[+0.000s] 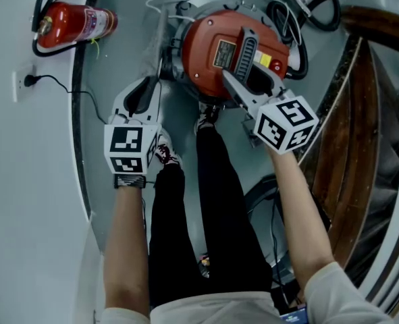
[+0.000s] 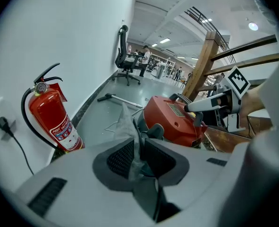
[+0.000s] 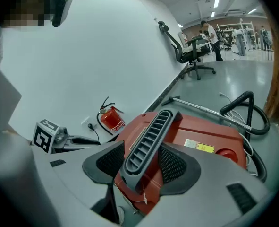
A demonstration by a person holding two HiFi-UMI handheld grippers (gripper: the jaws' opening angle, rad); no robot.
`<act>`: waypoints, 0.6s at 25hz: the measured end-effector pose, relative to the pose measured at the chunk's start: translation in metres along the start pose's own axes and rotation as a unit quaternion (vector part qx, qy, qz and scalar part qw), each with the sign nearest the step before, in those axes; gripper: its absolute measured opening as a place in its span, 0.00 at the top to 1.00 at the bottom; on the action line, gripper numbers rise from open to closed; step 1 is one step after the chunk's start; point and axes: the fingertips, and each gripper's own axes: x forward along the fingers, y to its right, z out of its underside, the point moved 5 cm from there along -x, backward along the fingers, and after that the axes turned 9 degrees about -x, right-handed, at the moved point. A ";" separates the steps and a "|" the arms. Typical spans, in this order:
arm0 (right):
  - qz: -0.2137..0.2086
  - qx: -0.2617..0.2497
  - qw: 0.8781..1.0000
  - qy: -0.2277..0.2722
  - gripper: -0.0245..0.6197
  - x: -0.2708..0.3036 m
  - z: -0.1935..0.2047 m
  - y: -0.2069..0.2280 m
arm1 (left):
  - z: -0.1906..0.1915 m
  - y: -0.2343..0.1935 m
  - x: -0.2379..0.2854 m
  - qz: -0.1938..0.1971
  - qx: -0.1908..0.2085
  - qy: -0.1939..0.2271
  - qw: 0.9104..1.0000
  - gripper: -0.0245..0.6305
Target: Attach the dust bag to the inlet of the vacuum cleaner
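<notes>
Smooth grey floor (image 1: 125, 52) meets a pale wall at a dark skirting strip. Red vacuum cleaner (image 1: 209, 49), rounded glossy plastic shell with a label plate on top, sits on the floor just ahead of the person's feet. Black corrugated hose (image 1: 314, 5) coils behind it; a thin metal wand (image 3: 200, 108) lies on the floor beyond. Red cylindrical fire extinguisher (image 1: 74, 25) with a black hose stands against the wall, well left of the vacuum. Right gripper (image 1: 243, 79) is clamped on the vacuum's carry handle (image 3: 148, 138), a black ribbed, slotted plastic bar, with a textured pad on each side of it. Left gripper (image 1: 145, 90) is low beside the vacuum's left side, jaws pinched on the dust bag (image 2: 125, 124), a thin, crumpled, pale grey fabric-like sheet that rises from between the black meshed pads toward the vacuum body; whether it reaches the inlet can't be made out. White wall socket (image 1: 20, 83) with a black plug and cord sits below the extinguisher.
</notes>
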 end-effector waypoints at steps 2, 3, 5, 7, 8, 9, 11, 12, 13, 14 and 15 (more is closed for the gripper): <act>0.001 0.002 1.000 -0.001 0.62 -0.002 0.001 -0.001 | -0.003 0.000 -0.003 0.002 0.002 0.000 1.000 0.85; 0.003 0.000 1.000 0.001 0.62 -0.003 0.001 -0.001 | -0.005 0.000 -0.005 0.002 0.002 0.002 1.000 0.85; 0.010 -0.006 1.000 0.005 0.62 -0.006 0.002 -0.002 | -0.009 0.000 -0.009 0.004 -0.002 0.006 1.000 0.85; 0.020 -0.013 1.000 0.004 0.62 -0.011 0.004 -0.003 | -0.012 0.002 -0.012 0.008 -0.003 0.006 1.000 0.85; 0.027 -0.019 0.999 0.003 0.62 -0.014 0.004 -0.003 | -0.014 0.003 -0.014 0.010 -0.001 0.006 1.000 0.85; 0.033 -0.026 0.999 0.001 0.62 -0.018 0.004 -0.003 | -0.016 0.003 -0.016 0.011 0.001 0.006 1.000 0.85; 0.040 -0.041 0.998 -0.006 0.62 -0.025 0.004 -0.004 | -0.023 0.003 -0.020 0.013 0.006 0.011 1.000 0.86; 0.044 -0.047 0.998 -0.010 0.62 -0.029 0.004 -0.005 | -0.026 0.004 -0.023 0.015 0.007 0.014 1.000 0.86; 0.049 -0.050 0.997 -0.014 0.62 -0.034 0.003 -0.005 | -0.029 0.005 -0.025 0.017 0.008 0.017 1.000 0.87; 0.055 -0.051 0.997 -0.016 0.62 -0.040 0.003 -0.004 | -0.032 0.007 -0.028 0.019 0.008 0.019 1.000 0.87; 0.062 -0.050 0.997 -0.016 0.62 -0.045 0.001 -0.004 | -0.035 0.010 -0.031 0.023 0.008 0.021 0.999 0.87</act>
